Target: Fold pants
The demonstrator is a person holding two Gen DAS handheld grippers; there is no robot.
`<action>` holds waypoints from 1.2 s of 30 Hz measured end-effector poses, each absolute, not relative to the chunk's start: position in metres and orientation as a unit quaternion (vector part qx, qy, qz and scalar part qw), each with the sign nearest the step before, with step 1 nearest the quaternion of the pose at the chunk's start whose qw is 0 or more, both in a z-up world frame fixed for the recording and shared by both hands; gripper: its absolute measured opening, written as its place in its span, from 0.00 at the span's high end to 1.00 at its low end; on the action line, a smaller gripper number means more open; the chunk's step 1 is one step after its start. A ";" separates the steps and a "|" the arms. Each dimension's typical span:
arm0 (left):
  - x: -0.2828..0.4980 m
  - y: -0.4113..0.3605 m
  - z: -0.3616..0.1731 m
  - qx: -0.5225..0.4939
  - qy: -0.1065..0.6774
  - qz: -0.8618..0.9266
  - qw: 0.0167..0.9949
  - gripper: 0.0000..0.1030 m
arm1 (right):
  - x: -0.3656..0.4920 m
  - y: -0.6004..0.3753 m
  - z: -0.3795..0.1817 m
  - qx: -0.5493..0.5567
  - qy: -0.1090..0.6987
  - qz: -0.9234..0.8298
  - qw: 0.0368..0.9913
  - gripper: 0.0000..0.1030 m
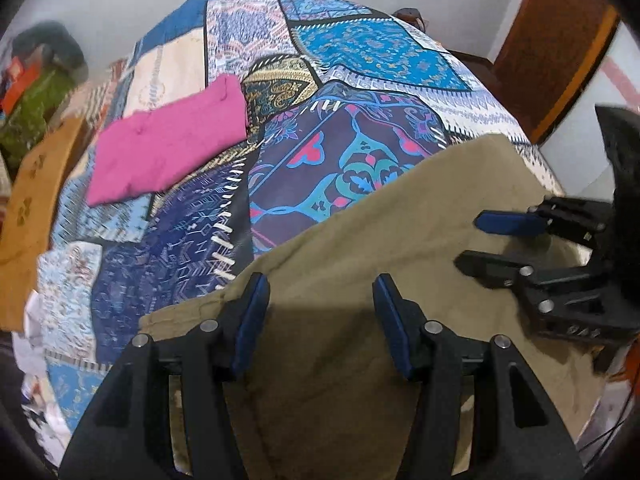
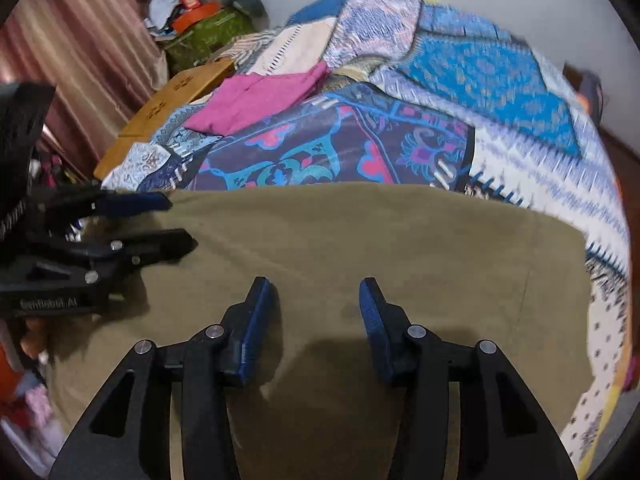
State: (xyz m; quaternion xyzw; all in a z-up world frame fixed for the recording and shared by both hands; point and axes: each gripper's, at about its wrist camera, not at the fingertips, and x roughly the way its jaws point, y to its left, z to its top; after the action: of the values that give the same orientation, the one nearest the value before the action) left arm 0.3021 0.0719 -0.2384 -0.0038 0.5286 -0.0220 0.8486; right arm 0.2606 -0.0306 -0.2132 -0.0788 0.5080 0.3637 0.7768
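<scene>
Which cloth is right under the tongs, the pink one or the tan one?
The tan pants, spread beneath both open tongs, left and right. The pink cloth lies folded farther back on the bedspread.

Black gripper (image 1: 322, 288); blue pads (image 1: 250, 324); silver screws

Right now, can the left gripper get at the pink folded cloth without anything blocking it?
Probably yes. The left gripper is open above the khaki pants, holding nothing, and only bare patchwork bedspread lies between it and the pink cloth. It would need a forward reach, though.
</scene>
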 end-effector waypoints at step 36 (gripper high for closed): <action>0.124 0.107 -0.200 -0.151 0.480 0.027 0.864 0.24 | 0.122 -0.084 -0.163 -0.080 0.428 0.339 0.834 0.48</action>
State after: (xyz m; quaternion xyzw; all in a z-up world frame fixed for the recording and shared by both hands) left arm 0.1244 0.1072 -0.1998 -0.1510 0.4801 0.0267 0.8637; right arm 0.1220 -0.0836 -0.1633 -0.0802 0.4277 0.3386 0.8342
